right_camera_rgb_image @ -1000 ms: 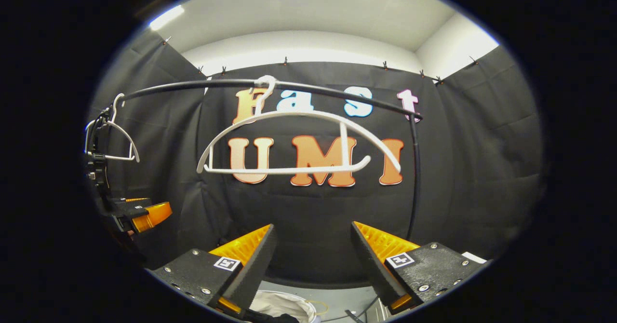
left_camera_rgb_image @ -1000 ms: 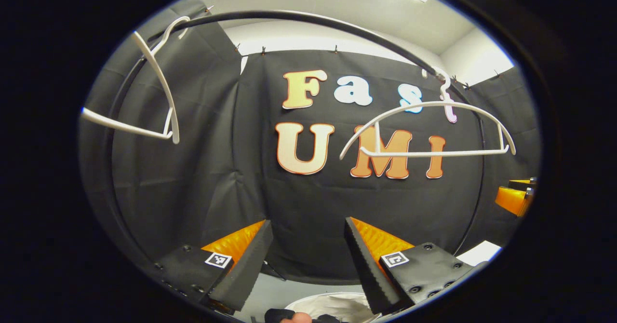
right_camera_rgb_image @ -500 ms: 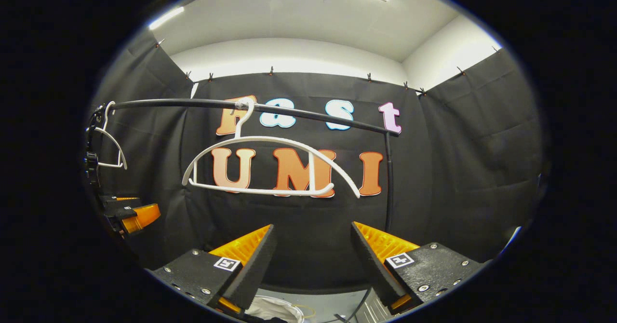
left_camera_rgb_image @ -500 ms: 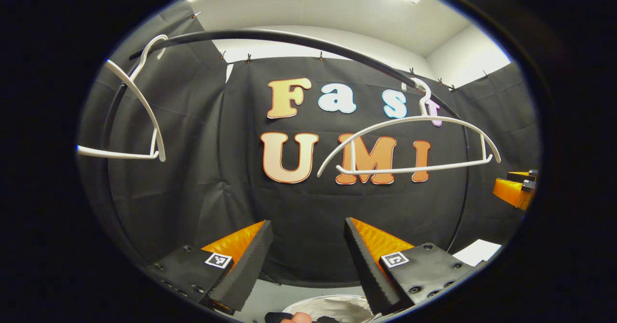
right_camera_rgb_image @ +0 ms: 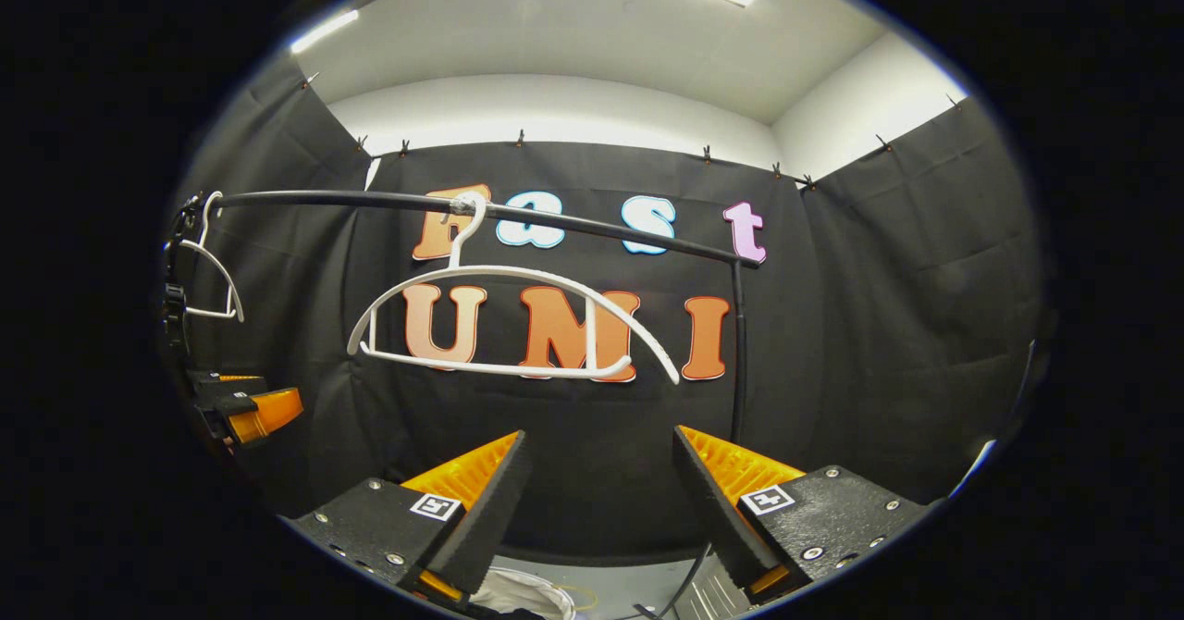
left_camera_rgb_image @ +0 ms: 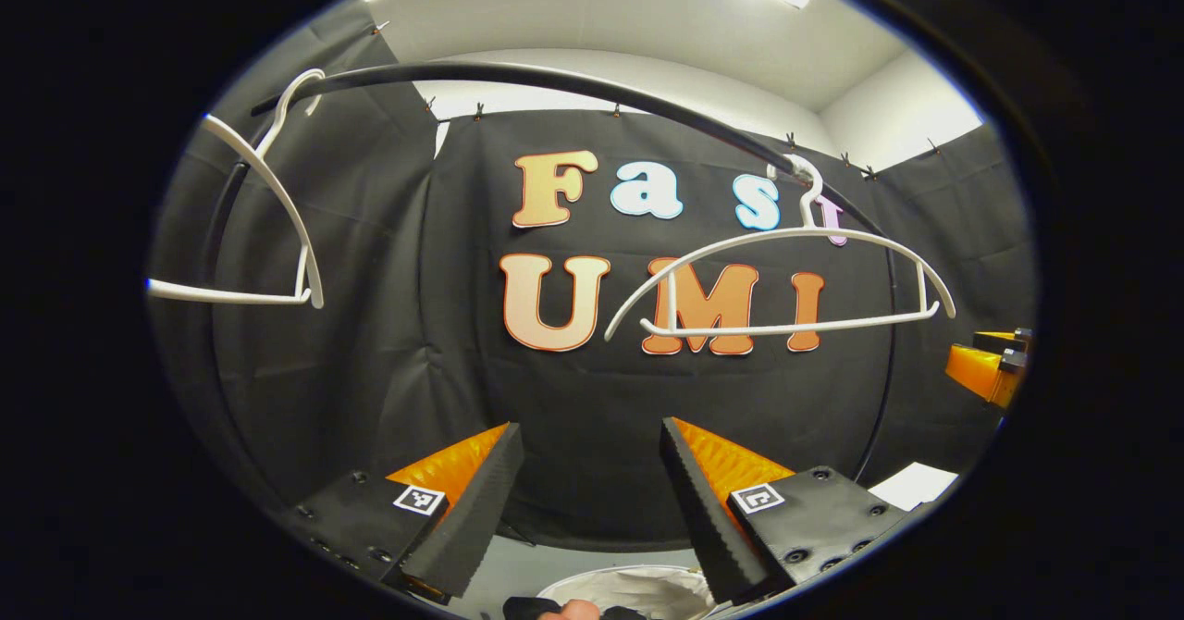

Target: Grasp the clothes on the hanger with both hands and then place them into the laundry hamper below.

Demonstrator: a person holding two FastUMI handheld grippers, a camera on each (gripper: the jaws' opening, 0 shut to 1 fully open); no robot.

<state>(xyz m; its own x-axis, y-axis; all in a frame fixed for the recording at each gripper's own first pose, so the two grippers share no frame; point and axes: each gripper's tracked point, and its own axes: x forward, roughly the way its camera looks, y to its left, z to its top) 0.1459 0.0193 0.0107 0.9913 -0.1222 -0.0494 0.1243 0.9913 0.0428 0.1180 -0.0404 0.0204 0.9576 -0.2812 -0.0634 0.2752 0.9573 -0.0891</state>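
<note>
Two bare white hangers hang on a black rail [left_camera_rgb_image: 555, 79]: one at the left [left_camera_rgb_image: 268, 204], one at the right [left_camera_rgb_image: 777, 278]. In the right gripper view the nearer hanger [right_camera_rgb_image: 499, 324] is at centre left and the other hanger [right_camera_rgb_image: 208, 268] at the far left. My left gripper [left_camera_rgb_image: 592, 500] stands open below the rail, nothing between its fingers. My right gripper [right_camera_rgb_image: 601, 509] is open too and holds nothing. The white hamper [left_camera_rgb_image: 629, 588] lies below the left fingers, with a dark piece of cloth [left_camera_rgb_image: 529, 606] at its edge. Part of the hamper [right_camera_rgb_image: 523, 592] also peeks out under the right gripper.
The rail's upright post [right_camera_rgb_image: 737, 352] stands right of the nearer hanger. The right gripper [left_camera_rgb_image: 985, 365] pokes in at the right edge of the left gripper view; the left gripper [right_camera_rgb_image: 245, 407] is at the left edge of the right gripper view. A white sheet [left_camera_rgb_image: 911, 486] lies low right.
Both grippers have drawn back a little from the rail, so the hangers sit lower and smaller in view, most clearly in the right gripper view. Both stayed open.
</note>
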